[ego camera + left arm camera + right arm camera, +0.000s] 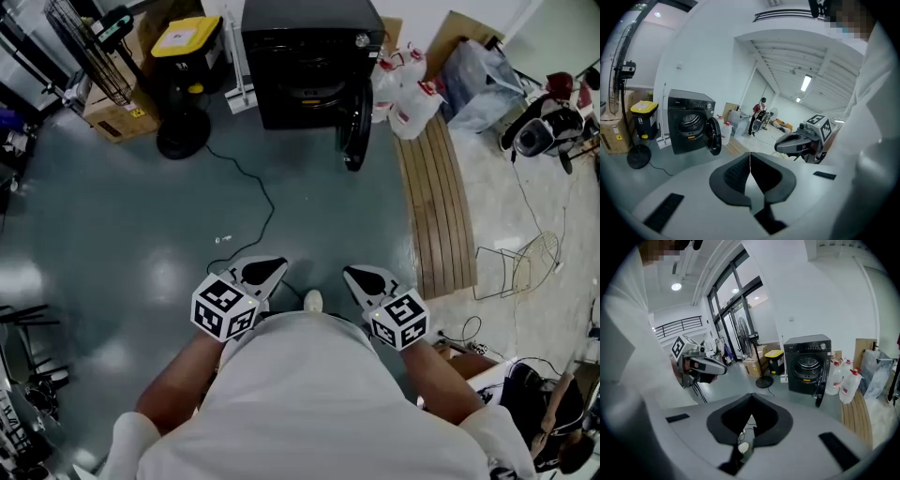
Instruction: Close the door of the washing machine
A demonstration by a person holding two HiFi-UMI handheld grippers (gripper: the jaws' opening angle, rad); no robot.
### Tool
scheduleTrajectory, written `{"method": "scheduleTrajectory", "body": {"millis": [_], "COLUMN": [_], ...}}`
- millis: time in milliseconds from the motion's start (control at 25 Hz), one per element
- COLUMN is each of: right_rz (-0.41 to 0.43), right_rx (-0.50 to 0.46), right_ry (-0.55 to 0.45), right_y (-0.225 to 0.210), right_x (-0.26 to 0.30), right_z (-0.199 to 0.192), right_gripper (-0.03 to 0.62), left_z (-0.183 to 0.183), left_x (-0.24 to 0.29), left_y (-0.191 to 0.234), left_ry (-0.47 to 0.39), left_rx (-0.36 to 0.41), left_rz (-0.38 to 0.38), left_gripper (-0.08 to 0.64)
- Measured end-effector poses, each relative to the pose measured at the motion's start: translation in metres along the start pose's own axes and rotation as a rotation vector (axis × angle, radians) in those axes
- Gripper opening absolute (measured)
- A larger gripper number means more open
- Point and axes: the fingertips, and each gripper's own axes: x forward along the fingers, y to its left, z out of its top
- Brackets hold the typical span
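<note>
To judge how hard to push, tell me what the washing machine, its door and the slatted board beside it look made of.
Washing machine: likely painted sheet metal, flat dark panels with dull sheen. Door, hanging open: glossy black rim, probably plastic around glass; unsure. Board: wood, tan parallel slats.

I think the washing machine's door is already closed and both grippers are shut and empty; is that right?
Not quite: the door of the washing machine stands open, swung out to its side, as the head view shows. The left gripper and right gripper are indeed shut and empty.
</note>
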Motion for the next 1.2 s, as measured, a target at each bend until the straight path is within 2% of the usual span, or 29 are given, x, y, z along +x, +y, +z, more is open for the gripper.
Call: {"method": "scheduleTrajectory", "body": {"millis": [160,200,240,400,520,720,840,960,1200], "right_rz": [0.020,0.027,0.033,0.035,0.021,-0.059,-0.114,-0.154,-0.257], "right_rx": [0.003,0.002,0.000,0.015,0.030,0.058,0.115,0.113,0.169], "right_ry": [0.017,0.026,0.035,0.055,0.061,0.072,0.074,0.097,0.097], "right_y": [-0.019,-0.024,-0.029,-0.049,-0.069,-0.115,-0.147,-0.178,-0.252], "right_x": [-0.002,-0.002,0.000,0.012,0.033,0.079,0.096,0.117,0.154], "right_z": [-0.013,-0.016,-0.018,-0.018,-0.008,0.022,0.043,0.067,0.098], "right_gripper": [0.014,0.050,0.058,0.058,0.058,0.060,0.070,0.072,0.074], "left_z": [0.001,0.002,0.003,0.005,0.015,0.048,0.084,0.118,0.149], "left_x": [0.012,0.015,0.018,0.026,0.033,0.060,0.079,0.094,0.123], "left_y": [0.005,0.007,0.009,0.020,0.046,0.112,0.144,0.175,0.230], "left_ry": [-0.019,-0.026,-0.032,-0.017,-0.016,-0.020,-0.012,-0.019,0.031], "left_rx": [-0.021,-0.031,-0.042,-0.059,-0.064,-0.049,-0.023,0.004,0.060], "left_rz": [0.044,0.056,0.064,0.077,0.073,0.018,-0.022,-0.067,-0.143], "left_gripper": [0.018,0.018,0.018,0.020,0.020,0.020,0.020,0.020,0.020]}}
